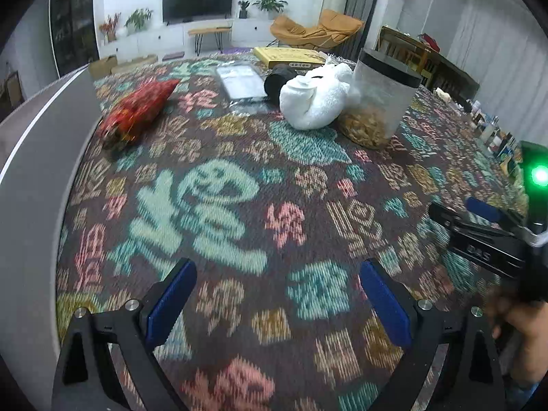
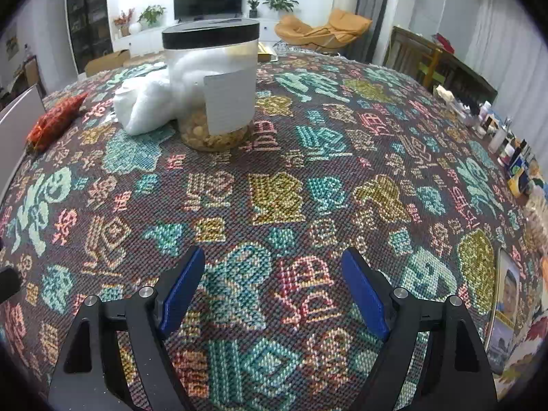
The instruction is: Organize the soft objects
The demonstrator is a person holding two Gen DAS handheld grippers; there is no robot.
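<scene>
Two grippers, both sitting wide open and gripping nothing: left gripper [image 1: 277, 294] and right gripper [image 2: 274, 284] are hovering over bare patterned tablecloth [image 2: 274, 198], each well short of the clear jar [image 2: 212, 89].

Using the jar as reference:
- White towel bundle [image 1: 316, 97] is lying touching the jar's left side, slumped on the cloth.
- Black soft item [image 1: 279, 78] is sitting behind the towel, further left of the jar; can't tell what it is.
- Red patterned pouch [image 1: 137, 113] is lying well left of the jar, near the table edge.
- Clear plastic packet [image 1: 241, 84] is resting left and behind the jar; yellow box [image 1: 291, 55] further behind.

Step, as I'm judging it: approach phase, nothing picked yet. Can't tell where the soft items are meant to go.

Next move is probably calling for the left gripper advancing to the towel, jaws staying wide to span the bulk, and closing on a fold. Risk: towel is pressing against the jar, so a pull could be nudging it.
</scene>
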